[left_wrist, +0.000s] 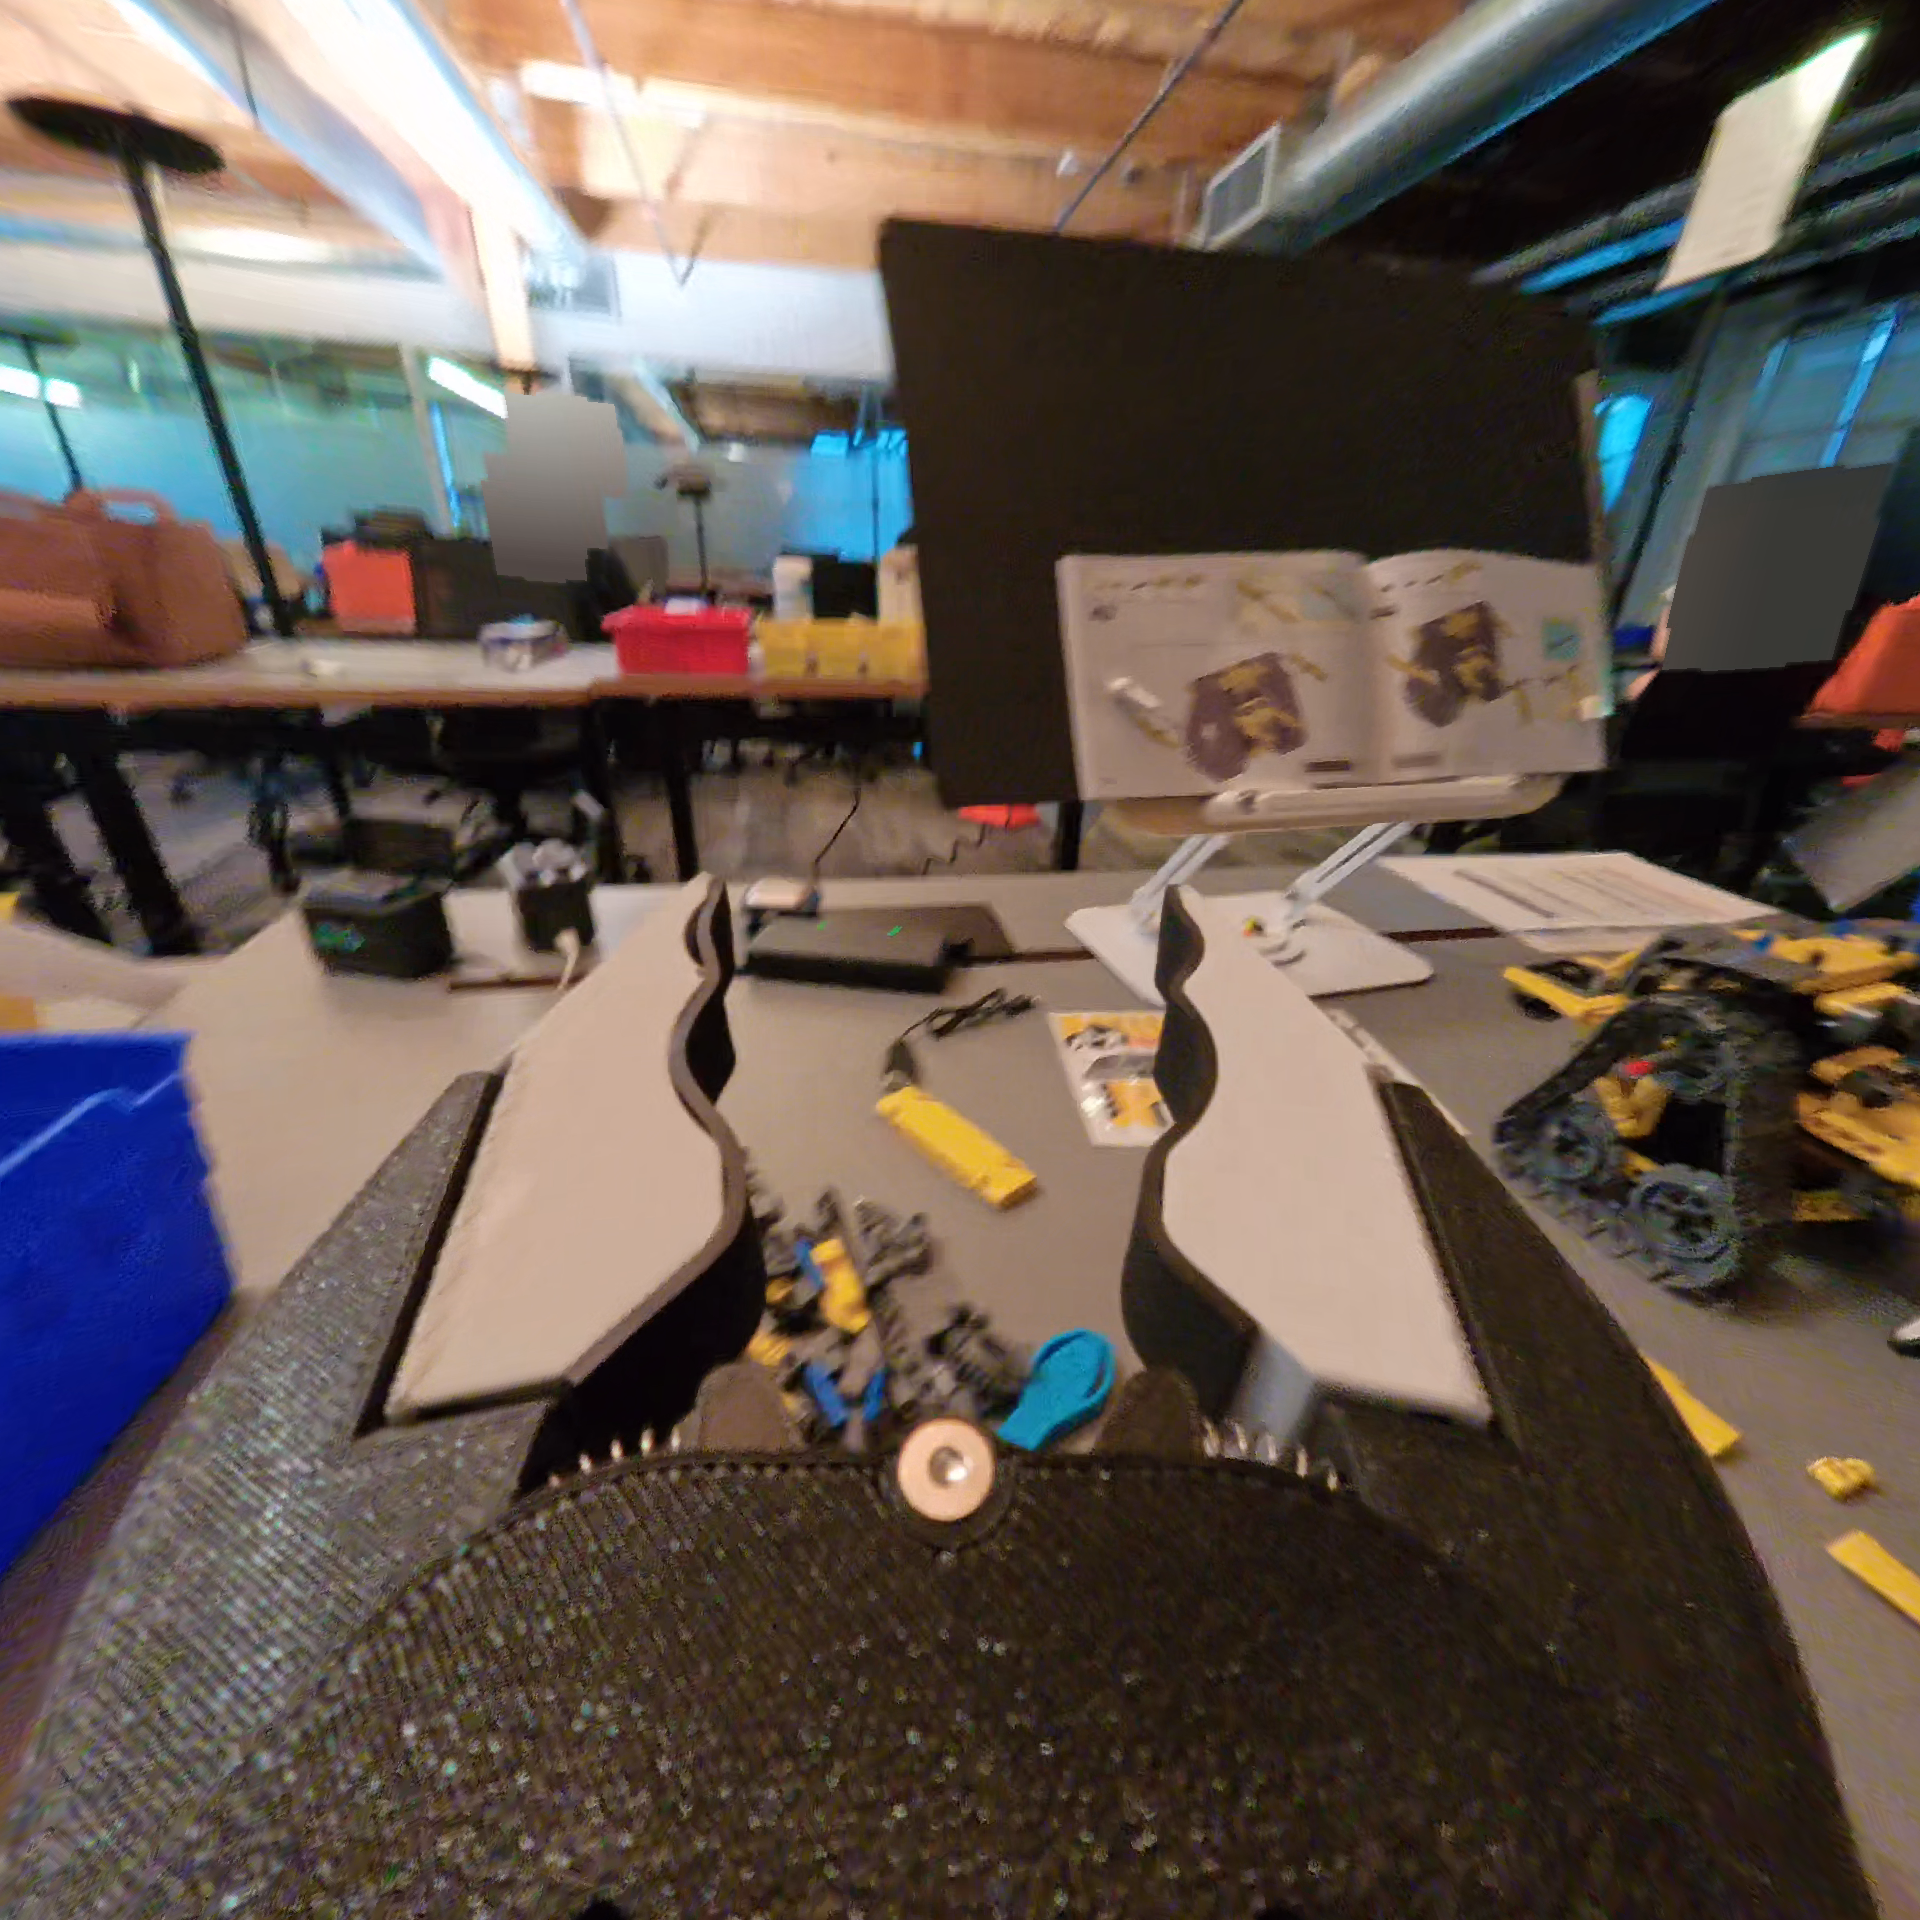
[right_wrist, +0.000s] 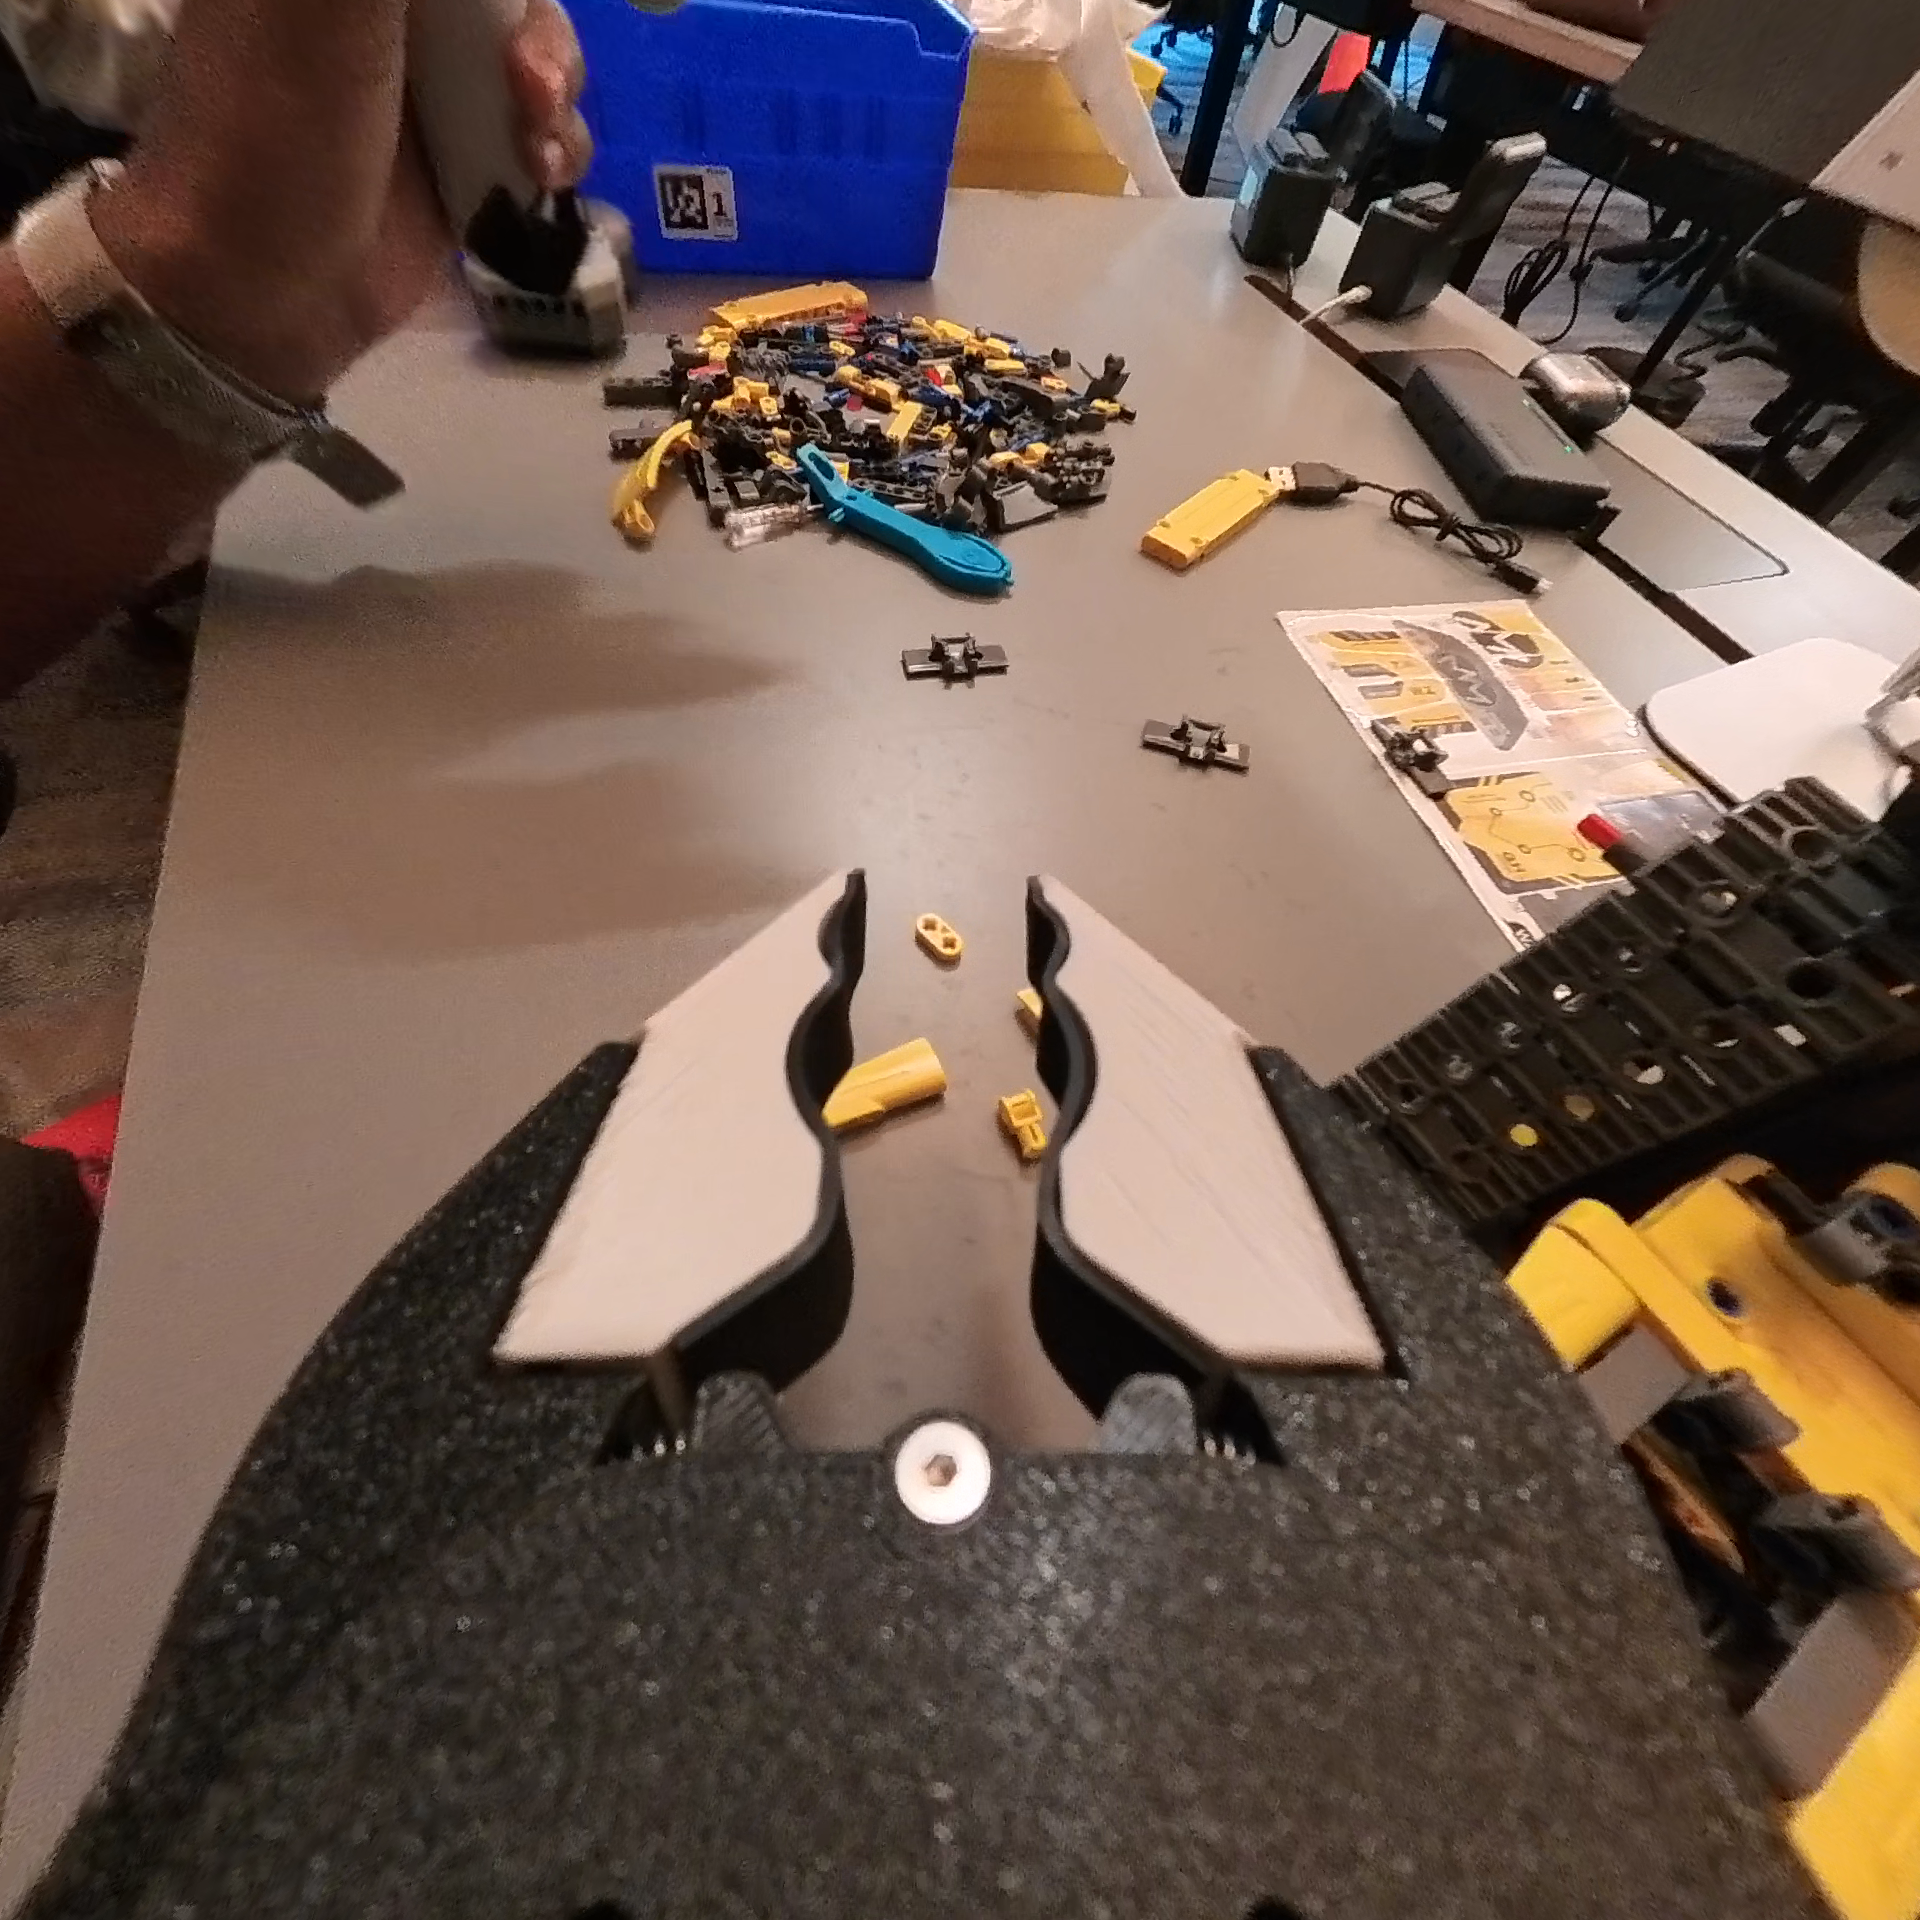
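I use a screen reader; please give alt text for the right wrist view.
An open gripper hovers over a grey table above small yellow pieces. Beyond lies a pile of building parts; a yellow and black model sits at right.

Above me ran a ceiling of exposed wooden beams (left_wrist: 831, 62), with a silver duct (left_wrist: 1455, 114) crossing the upper right of the frame and a bright strip light (left_wrist: 457, 384) at left. A tall black floor lamp (left_wrist: 177, 312) stood at the far left. Behind it, long brown desks (left_wrist: 416, 675) on dark legs filled the middle distance before pale blue-lit glass walls (left_wrist: 312, 457). A black panel (left_wrist: 1226, 468) rose at centre. The grey table (right_wrist: 520, 831) lay under me, patterned carpet (right_wrist: 62, 831) beside it.
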